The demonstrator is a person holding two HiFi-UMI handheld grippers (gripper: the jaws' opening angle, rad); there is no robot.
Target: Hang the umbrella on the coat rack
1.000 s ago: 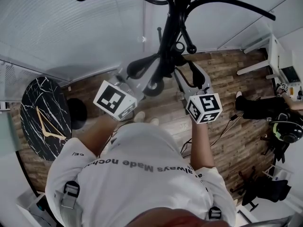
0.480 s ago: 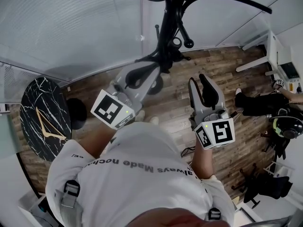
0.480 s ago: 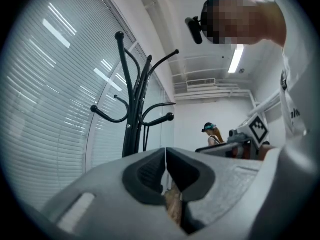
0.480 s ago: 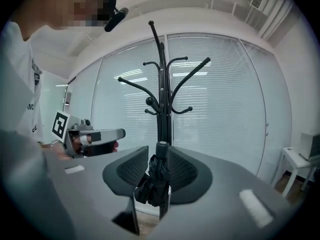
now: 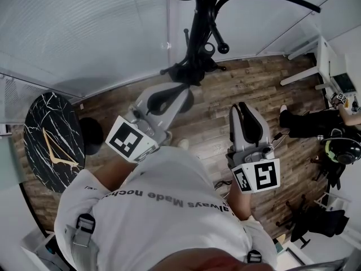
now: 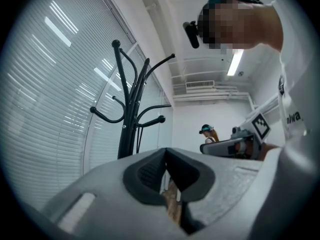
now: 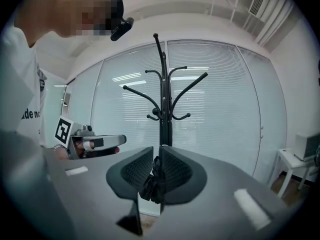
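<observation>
The black coat rack [image 5: 198, 33] stands by the glass wall, its curved hooks spread at the top [image 7: 164, 104] [image 6: 128, 109]. No umbrella shows on its upper hooks. My left gripper [image 5: 164, 99] points at the pole's foot, its pads meeting at the tips with only floor behind them [image 6: 166, 154]. My right gripper [image 5: 246, 116] hangs right of the rack and back from it, its jaws closing to shut [image 7: 156, 156]. A dark crumpled bundle [image 7: 151, 185] shows in the slit under its pads, in line with the pole. I cannot tell whether it is the umbrella or whether it is pinched.
A round black marble table [image 5: 39, 123] with a wooden hanger [image 5: 56, 150] stands at the left. A white desk [image 5: 327, 66] and a seated person [image 5: 313, 124] are at the right. Another person [image 6: 206, 133] stands far down the room. Cables lie on the wooden floor [image 5: 265, 151].
The right gripper drew back from the rack's pole toward me, and its jaws went from wide open to shut. The left gripper also backed off a little from the pole.
</observation>
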